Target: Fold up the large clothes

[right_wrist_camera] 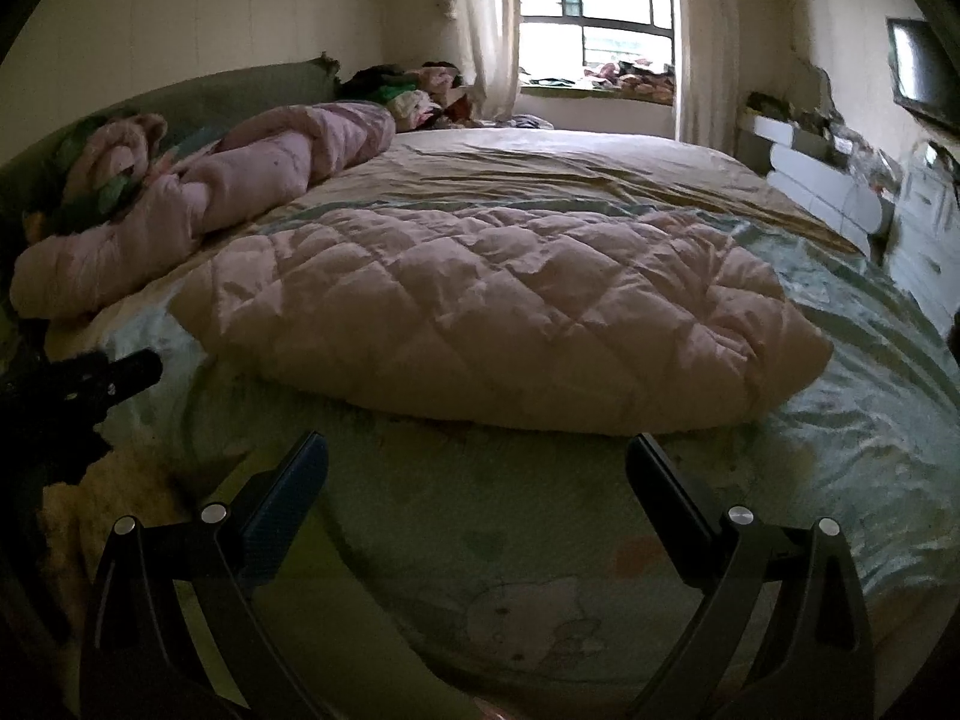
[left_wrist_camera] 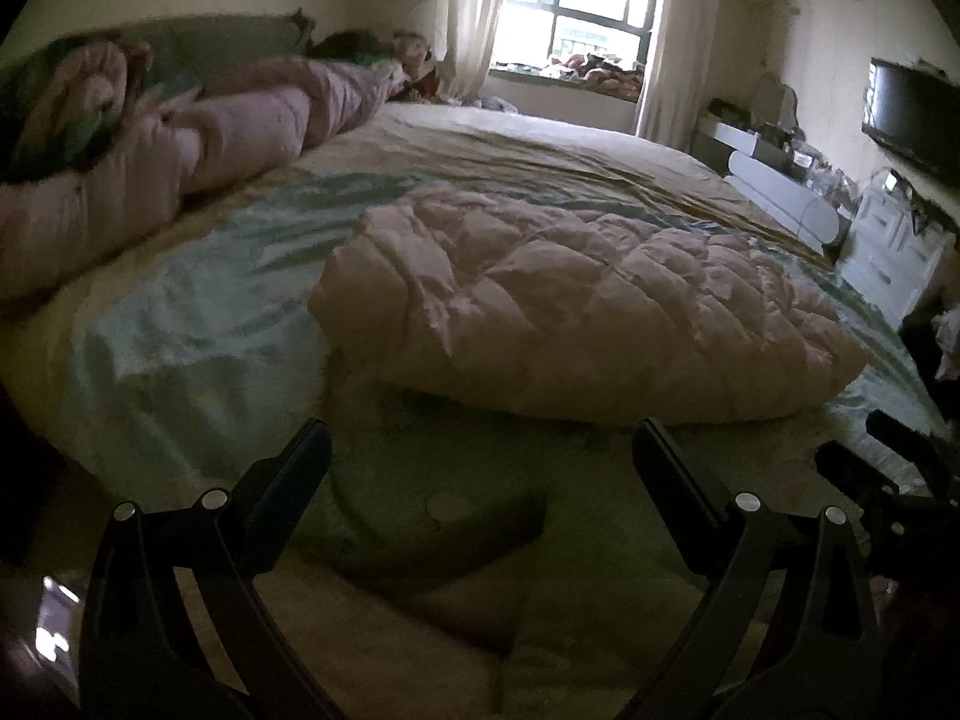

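A pale pink quilted padded garment [left_wrist_camera: 576, 306] lies in a folded bundle on the bed; it also shows in the right wrist view [right_wrist_camera: 492, 312]. My left gripper [left_wrist_camera: 480, 444] is open and empty, a little short of the garment's near edge, above the bed sheet. My right gripper [right_wrist_camera: 477, 453] is open and empty, also just short of the garment's near edge. The right gripper's tip shows at the right edge of the left wrist view [left_wrist_camera: 888, 468]; the left gripper's tip shows at the left of the right wrist view [right_wrist_camera: 90, 384].
The bed [right_wrist_camera: 840, 420] has a light green cartoon-print sheet. A rolled pink duvet [left_wrist_camera: 180, 162] and pillows lie along the headboard at left. White drawers [left_wrist_camera: 888, 258] and a wall TV [left_wrist_camera: 912, 114] stand to the right. A window [right_wrist_camera: 594, 0] with curtains is behind.
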Demonstrator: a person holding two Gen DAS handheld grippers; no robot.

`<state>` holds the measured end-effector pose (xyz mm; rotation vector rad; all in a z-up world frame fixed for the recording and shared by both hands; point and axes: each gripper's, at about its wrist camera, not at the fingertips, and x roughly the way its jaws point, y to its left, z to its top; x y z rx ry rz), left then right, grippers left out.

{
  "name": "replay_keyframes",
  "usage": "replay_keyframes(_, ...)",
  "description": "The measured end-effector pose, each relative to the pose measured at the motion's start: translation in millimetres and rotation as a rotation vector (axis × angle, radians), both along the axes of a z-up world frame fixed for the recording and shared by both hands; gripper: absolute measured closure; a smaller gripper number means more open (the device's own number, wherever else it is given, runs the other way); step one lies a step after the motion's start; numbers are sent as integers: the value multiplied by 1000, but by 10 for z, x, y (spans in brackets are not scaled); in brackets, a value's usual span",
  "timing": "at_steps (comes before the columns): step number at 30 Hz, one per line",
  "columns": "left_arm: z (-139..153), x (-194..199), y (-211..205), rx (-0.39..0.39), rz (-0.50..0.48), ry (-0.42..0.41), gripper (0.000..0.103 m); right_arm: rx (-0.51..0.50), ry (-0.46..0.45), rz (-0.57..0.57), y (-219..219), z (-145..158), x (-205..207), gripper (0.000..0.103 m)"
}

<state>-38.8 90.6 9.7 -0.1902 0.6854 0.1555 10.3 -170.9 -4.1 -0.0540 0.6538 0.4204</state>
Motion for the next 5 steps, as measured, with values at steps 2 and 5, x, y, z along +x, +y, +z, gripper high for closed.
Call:
replay_keyframes(2,-46,61,122,-41,11,28,9,15,17,-54,-167,-18,77,4)
replay_keyframes(5,-91,190,414,-68,45,55,9,37,52,-224,-703,-92,274,4)
